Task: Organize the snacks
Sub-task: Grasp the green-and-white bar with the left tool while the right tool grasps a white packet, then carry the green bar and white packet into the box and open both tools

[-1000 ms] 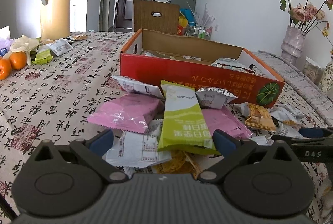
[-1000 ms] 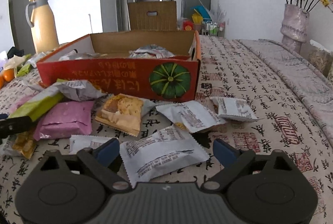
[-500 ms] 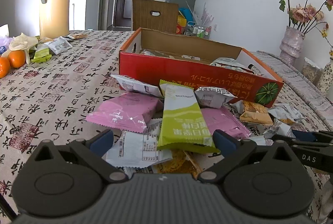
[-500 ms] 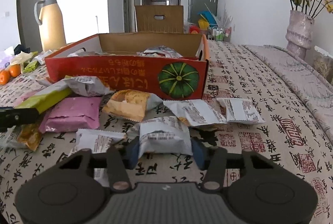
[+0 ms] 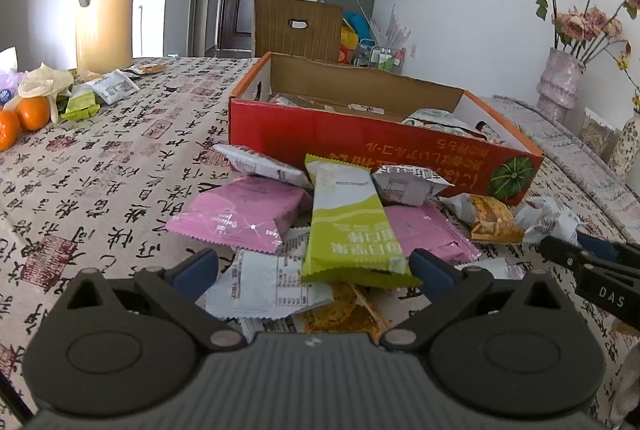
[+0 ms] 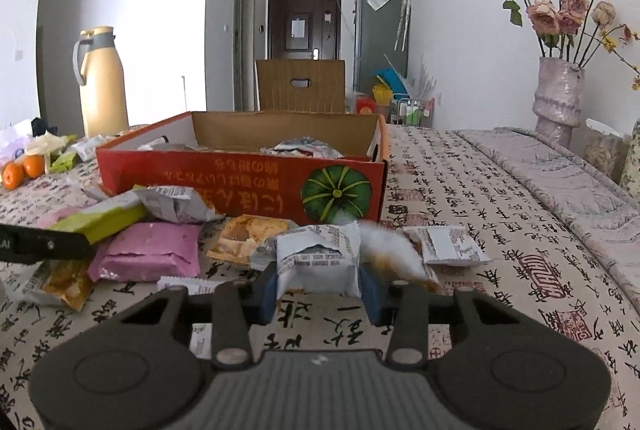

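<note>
A red cardboard box [image 5: 360, 138] with a pumpkin picture holds several snack packets; it also shows in the right wrist view [image 6: 240, 178]. A pile of packets lies in front of it: a green bar [image 5: 348, 226], pink packets [image 5: 240, 210] and white ones. My left gripper [image 5: 314, 272] is open and empty, low over the near end of the pile. My right gripper [image 6: 318, 288] is shut on a white snack packet [image 6: 316, 262], lifted a little above the table, in front of the box's pumpkin end. The right gripper also shows at the left wrist view's right edge [image 5: 592, 258].
A yellow thermos jug [image 5: 104, 2], oranges [image 5: 30, 112] and loose wrappers stand at the far left. A vase of dried roses [image 6: 558, 98] stands at the back right. A brown chair back [image 6: 300, 84] is behind the box. The patterned tablecloth [image 6: 480, 198] extends to the right.
My right gripper closed on the white packet and lifted it, and its view rose. A packet beside it was stirred. My left gripper stayed open and almost still.
</note>
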A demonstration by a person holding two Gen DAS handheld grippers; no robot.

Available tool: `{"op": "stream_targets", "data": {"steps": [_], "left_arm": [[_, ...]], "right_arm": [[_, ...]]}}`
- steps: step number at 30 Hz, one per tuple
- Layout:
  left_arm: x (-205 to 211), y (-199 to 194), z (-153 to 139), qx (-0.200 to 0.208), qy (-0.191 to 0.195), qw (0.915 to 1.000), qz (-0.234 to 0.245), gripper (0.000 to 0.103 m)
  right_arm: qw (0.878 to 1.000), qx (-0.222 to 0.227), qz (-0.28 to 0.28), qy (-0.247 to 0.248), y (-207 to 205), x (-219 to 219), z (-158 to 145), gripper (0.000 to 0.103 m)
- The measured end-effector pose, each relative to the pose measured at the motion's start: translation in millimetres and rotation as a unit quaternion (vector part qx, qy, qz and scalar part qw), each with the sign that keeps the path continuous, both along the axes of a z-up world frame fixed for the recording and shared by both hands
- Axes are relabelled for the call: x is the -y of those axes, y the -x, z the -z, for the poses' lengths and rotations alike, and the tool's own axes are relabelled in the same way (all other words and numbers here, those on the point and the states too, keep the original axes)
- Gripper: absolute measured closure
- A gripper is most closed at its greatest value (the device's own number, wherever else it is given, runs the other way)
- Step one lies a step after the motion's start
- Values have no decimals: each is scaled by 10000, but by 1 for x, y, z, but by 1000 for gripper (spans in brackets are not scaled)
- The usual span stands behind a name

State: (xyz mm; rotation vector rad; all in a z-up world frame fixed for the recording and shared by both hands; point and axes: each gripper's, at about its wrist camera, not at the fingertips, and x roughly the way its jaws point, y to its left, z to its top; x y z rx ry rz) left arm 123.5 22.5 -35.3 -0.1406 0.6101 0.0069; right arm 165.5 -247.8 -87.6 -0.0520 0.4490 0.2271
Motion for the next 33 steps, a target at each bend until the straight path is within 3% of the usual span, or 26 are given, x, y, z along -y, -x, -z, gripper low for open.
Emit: {"op": "stream_targets", "data": {"steps": [6, 12, 15, 17, 23, 33], "left_arm": [[4, 3, -26, 96, -101, 9999, 57, 0], [19, -23, -36, -108, -442, 9989, 72, 2], [25, -40, -32, -334, -540, 9979, 151, 16], [27, -50, -27, -542, -590, 9966, 171, 32], [24, -68, -12, -981, -448, 9940, 180, 59], [18, -60, -17, -801, -353, 9961, 126, 64]], "right_arm": [[9999, 61, -16, -155, 1, 5, 0, 62], [9995, 75, -61, -290, 2, 8, 0, 62], [9993, 79, -85, -344, 2, 10, 1, 62], [9992, 72, -108, -368, 2, 11, 1, 62], [9989, 45, -157, -451, 1, 12, 2, 62], [9988, 42, -162, -468, 0, 12, 2, 62]]}}
